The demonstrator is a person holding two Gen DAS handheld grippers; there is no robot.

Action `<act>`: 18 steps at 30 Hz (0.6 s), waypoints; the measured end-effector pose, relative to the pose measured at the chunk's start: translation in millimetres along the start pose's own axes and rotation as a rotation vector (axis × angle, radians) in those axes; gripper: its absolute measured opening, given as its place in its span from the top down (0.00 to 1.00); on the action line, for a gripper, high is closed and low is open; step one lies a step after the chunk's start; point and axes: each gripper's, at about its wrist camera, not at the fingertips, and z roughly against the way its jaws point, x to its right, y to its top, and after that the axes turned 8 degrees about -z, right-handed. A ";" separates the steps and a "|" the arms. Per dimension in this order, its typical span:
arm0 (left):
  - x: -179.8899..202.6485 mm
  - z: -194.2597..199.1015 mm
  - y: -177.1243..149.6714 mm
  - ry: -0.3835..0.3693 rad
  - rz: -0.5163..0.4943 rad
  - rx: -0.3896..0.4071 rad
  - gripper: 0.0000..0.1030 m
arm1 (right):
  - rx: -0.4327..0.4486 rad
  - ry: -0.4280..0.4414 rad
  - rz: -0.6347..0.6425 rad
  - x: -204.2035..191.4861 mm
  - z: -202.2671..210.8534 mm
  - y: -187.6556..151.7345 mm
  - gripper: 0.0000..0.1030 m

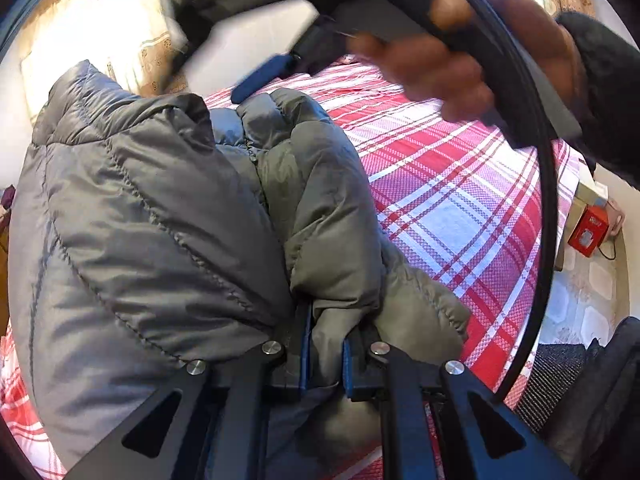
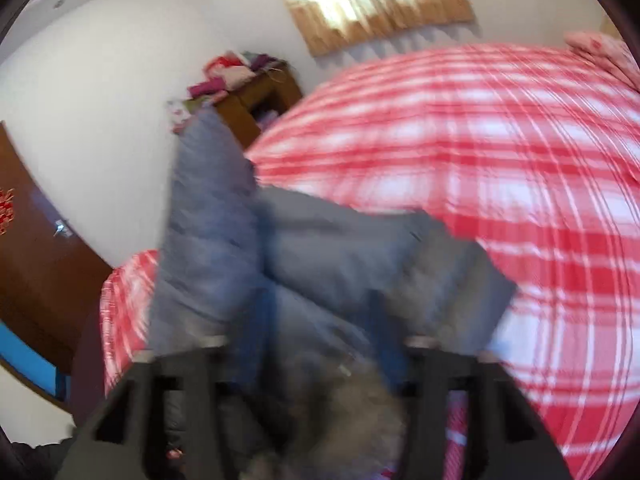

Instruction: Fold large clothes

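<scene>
The left gripper [image 1: 325, 354] is clamped tight on a bunched fold of the grey puffer jacket [image 1: 152, 216], while the right gripper [image 2: 316, 344] has its jaws spread wide with jacket fabric lying loose between them over the plaid bedspread [image 2: 500, 152].

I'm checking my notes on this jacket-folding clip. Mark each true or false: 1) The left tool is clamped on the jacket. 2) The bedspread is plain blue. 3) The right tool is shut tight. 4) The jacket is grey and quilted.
1) True: the left tool pinches the jacket.
2) False: the bedspread is red-and-white plaid.
3) False: the right tool is open, jacket fabric lying loosely between its fingers.
4) True.
</scene>
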 end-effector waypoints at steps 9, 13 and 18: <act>6.3 3.0 7.2 0.031 -0.046 -0.023 0.88 | -0.177 0.140 0.073 -27.4 -56.0 10.0 0.82; 1.2 22.7 0.1 0.039 -0.081 -0.050 0.88 | -0.110 0.151 0.079 -26.5 -28.9 4.4 0.88; -5.2 60.6 -30.2 0.101 -0.121 -0.087 0.80 | -0.050 0.130 0.083 -26.7 -13.5 2.2 0.89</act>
